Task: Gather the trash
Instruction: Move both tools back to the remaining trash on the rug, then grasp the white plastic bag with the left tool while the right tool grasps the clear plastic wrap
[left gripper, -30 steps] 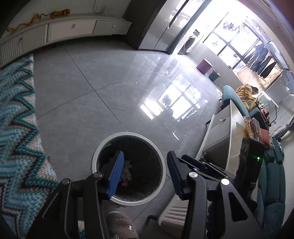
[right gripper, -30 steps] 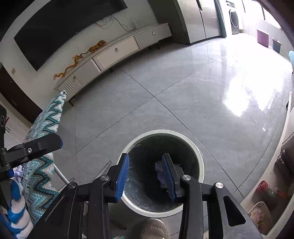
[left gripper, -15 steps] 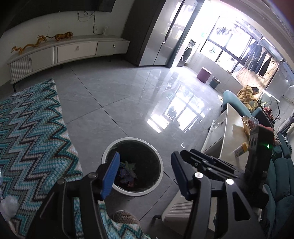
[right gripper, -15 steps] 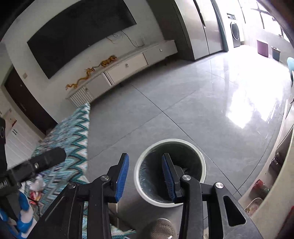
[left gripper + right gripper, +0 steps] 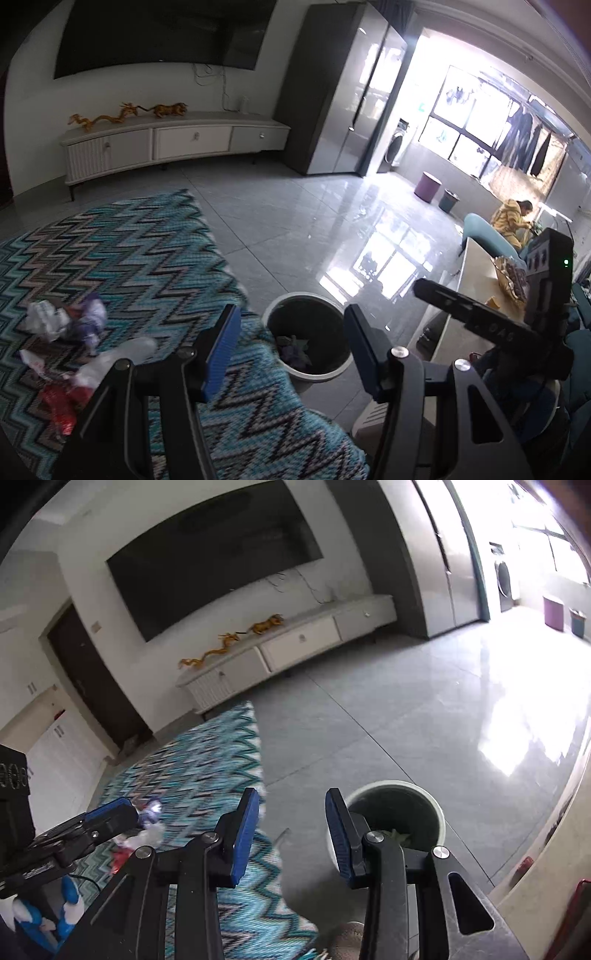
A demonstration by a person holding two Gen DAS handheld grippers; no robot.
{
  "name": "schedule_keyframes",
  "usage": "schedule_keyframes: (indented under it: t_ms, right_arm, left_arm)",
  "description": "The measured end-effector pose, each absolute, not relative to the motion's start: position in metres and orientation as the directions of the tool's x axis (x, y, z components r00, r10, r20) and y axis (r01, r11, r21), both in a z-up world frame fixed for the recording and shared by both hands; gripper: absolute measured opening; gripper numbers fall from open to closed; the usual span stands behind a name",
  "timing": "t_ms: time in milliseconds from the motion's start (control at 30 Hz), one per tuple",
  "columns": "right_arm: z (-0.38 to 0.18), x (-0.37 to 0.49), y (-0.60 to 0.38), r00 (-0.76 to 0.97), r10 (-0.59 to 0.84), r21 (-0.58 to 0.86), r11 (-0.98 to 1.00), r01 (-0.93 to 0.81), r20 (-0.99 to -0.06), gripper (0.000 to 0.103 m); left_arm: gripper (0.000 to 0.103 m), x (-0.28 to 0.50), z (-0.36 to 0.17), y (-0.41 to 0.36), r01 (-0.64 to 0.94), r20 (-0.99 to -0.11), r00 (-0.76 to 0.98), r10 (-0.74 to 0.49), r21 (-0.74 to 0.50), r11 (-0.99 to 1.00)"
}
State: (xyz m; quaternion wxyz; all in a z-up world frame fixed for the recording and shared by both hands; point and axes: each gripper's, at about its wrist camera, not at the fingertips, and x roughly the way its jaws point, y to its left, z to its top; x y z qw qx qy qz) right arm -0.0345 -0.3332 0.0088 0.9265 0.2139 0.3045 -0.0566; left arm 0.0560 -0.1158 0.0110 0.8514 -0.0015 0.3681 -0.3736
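A round white-rimmed trash bin (image 5: 274,320) stands on the grey floor beside the rug, with crumpled purple trash (image 5: 293,345) inside; it also shows in the right wrist view (image 5: 441,818). A pile of trash lies on the zigzag rug (image 5: 147,266): white and purple wrappers (image 5: 64,319), a white piece (image 5: 118,358) and a red wrapper (image 5: 59,408). My left gripper (image 5: 291,345) is open and empty, raised above the bin's left edge. My right gripper (image 5: 291,834) is open and empty, left of the bin. The pile shows small in the right wrist view (image 5: 142,830).
A white TV cabinet (image 5: 173,142) stands along the far wall under a dark screen. A pale low table (image 5: 476,280) with clutter is at the right, next to teal seats where a person in yellow (image 5: 511,221) sits. Two small bins (image 5: 436,192) stand near the window.
Both grippers have risen and tilted up away from the bin, which now looks smaller. The rug and the trash pile on it have come into view. Both stay open and empty.
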Motion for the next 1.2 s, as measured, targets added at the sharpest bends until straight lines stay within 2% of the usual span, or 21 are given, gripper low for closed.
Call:
schedule_keyframes:
  t_ms: [300,400,600,633,700,867,1067,1200]
  right_arm:
    - [0.041,-0.018,-0.274,0.825,0.08,0.328,0.936,0.132,-0.56,0.039]
    - [0.04,-0.009,-0.255,0.817,0.112,0.327,0.94,0.097,-0.566,0.04]
    - [0.019,0.02,-0.218,0.766,0.194,0.324,0.946,0.02,-0.613,0.043]
    - [0.012,0.027,-0.212,0.753,0.209,0.326,0.945,0.008,-0.624,0.043]
    - [0.002,0.037,-0.202,0.73,0.23,0.328,0.945,-0.009,-0.643,0.043]
    - [-0.027,0.062,-0.18,0.667,0.278,0.337,0.94,-0.043,-0.691,0.044]
    - [-0.062,0.089,-0.167,0.594,0.331,0.366,0.928,-0.065,-0.733,0.044]
    - [-0.076,0.104,-0.16,0.561,0.362,0.384,0.919,-0.083,-0.745,0.044]
  left_arm:
    - [0.059,0.079,0.028,0.017,0.472,-0.565,0.615,-0.55,-0.296,0.831]
    - [0.065,0.089,0.032,0.062,0.406,-0.545,0.67,-0.504,-0.299,0.864]
    - [0.066,0.116,0.016,0.116,0.305,-0.568,0.7,-0.434,-0.312,0.9]
    - [0.067,0.121,0.011,0.119,0.298,-0.576,0.696,-0.428,-0.311,0.903]
    - [0.076,0.131,-0.001,0.117,0.292,-0.598,0.685,-0.415,-0.296,0.909]
    - [0.076,0.157,-0.037,0.091,0.314,-0.672,0.626,-0.396,-0.247,0.917]
    - [0.076,0.183,-0.077,0.046,0.349,-0.732,0.624,-0.272,-0.051,0.936]
    - [0.077,0.204,-0.098,0.038,0.344,-0.756,0.608,-0.242,-0.024,0.939]
